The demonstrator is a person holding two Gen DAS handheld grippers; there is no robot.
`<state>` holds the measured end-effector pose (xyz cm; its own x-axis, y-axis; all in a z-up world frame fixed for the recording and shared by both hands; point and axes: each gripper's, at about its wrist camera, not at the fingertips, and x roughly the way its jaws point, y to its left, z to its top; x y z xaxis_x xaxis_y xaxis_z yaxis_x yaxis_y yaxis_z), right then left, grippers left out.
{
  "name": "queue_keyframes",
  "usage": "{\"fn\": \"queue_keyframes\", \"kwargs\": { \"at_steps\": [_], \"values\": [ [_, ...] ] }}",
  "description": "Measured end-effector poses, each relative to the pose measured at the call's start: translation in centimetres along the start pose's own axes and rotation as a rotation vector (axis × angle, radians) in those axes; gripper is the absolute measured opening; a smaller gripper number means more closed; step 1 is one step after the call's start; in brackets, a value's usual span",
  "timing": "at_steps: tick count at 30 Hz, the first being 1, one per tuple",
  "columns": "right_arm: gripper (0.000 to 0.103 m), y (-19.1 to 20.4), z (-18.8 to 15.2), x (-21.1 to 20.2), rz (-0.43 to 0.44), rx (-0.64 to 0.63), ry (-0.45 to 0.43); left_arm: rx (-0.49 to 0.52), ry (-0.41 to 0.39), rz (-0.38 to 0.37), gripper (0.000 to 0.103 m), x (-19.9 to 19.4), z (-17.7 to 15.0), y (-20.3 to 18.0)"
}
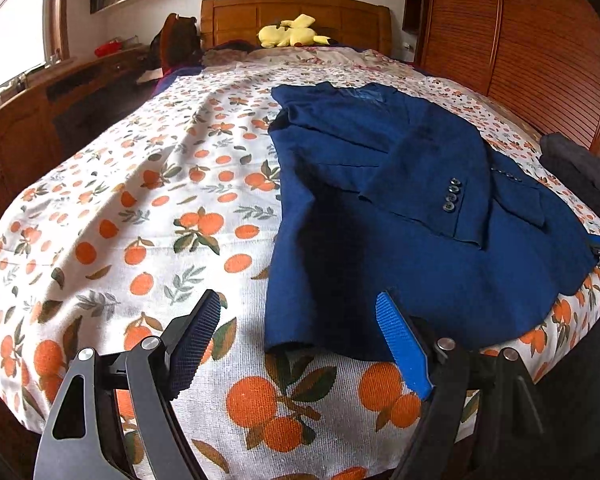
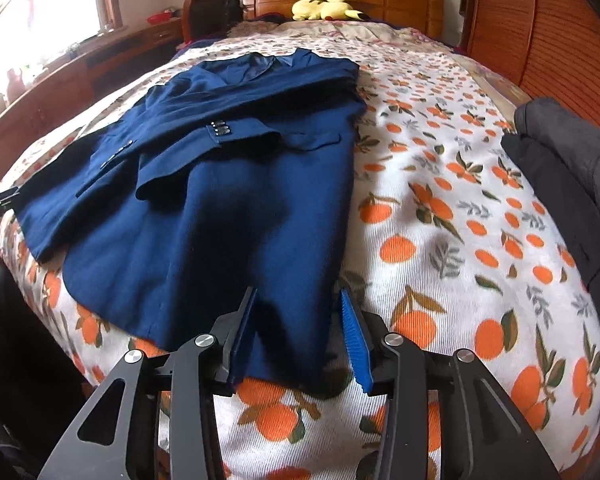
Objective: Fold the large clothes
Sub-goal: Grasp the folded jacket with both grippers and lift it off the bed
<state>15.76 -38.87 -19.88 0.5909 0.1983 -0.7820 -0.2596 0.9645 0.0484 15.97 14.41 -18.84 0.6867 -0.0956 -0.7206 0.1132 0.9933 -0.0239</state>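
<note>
A dark blue suit jacket (image 1: 420,200) lies flat on the bed, collar toward the headboard, with both sleeves folded across its front. My left gripper (image 1: 298,304) is open wide just above the jacket's near left hem corner; its right finger (image 1: 400,344) is over the cloth and its left one over the bare sheet. In the right wrist view the jacket (image 2: 220,180) reaches down to my right gripper (image 2: 298,294). That gripper stands partly open, with the near right hem corner lying between its fingers and not visibly pinched.
The bed wears a white sheet printed with oranges (image 2: 440,220). A dark grey garment (image 2: 572,168) is piled at the bed's right edge. A yellow plush toy (image 1: 290,32) rests by the wooden headboard (image 1: 292,12). A wooden wardrobe (image 1: 520,40) lines the right, a desk the left.
</note>
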Motion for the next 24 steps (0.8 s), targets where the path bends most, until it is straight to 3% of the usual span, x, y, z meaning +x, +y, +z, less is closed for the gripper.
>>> {"fn": "queue_keyframes", "kwargs": {
  "at_steps": [2, 4, 9, 12, 14, 15, 16, 20, 24],
  "values": [
    [0.040, -0.1, -0.1, 0.0, 0.000, 0.007, 0.000, -0.002, 0.005, -0.018, 0.072, 0.2, -0.1, -0.1],
    [0.040, 0.0, 0.0, 0.1, -0.003, 0.004, 0.001, -0.004, 0.020, -0.037, 0.056, 0.5, -0.4, -0.3],
    [0.041, 0.5, 0.2, 0.4, 0.000, -0.009, 0.000, 0.005, 0.018, -0.035, 0.052, 0.7, -0.6, -0.5],
    [0.035, 0.7, 0.2, 0.5, 0.007, -0.017, -0.004, 0.005, 0.018, -0.035, 0.049, 0.8, -0.8, -0.4],
    [0.018, 0.8, 0.2, 0.4, 0.014, -0.022, -0.011, 0.004, 0.021, -0.033, 0.034, 0.7, -0.7, -0.3],
    [0.014, 0.8, 0.2, 0.3, 0.016, -0.024, -0.016, -0.002, 0.028, -0.061, 0.016, 0.7, -0.5, -0.3],
    [0.011, 0.9, 0.3, 0.1, 0.023, -0.026, -0.022, -0.001, 0.038, -0.091, 0.008, 0.6, -0.4, -0.5],
    [0.007, 1.1, 1.4, -1.0, 0.054, -0.030, -0.070, 0.052, -0.005, -0.096, 0.007, -1.3, 1.3, -2.4],
    [0.007, 1.5, 4.2, -3.9, 0.074, -0.033, -0.162, 0.049, -0.101, -0.116, 0.006, -4.7, 4.5, -3.6]
  ]
}}
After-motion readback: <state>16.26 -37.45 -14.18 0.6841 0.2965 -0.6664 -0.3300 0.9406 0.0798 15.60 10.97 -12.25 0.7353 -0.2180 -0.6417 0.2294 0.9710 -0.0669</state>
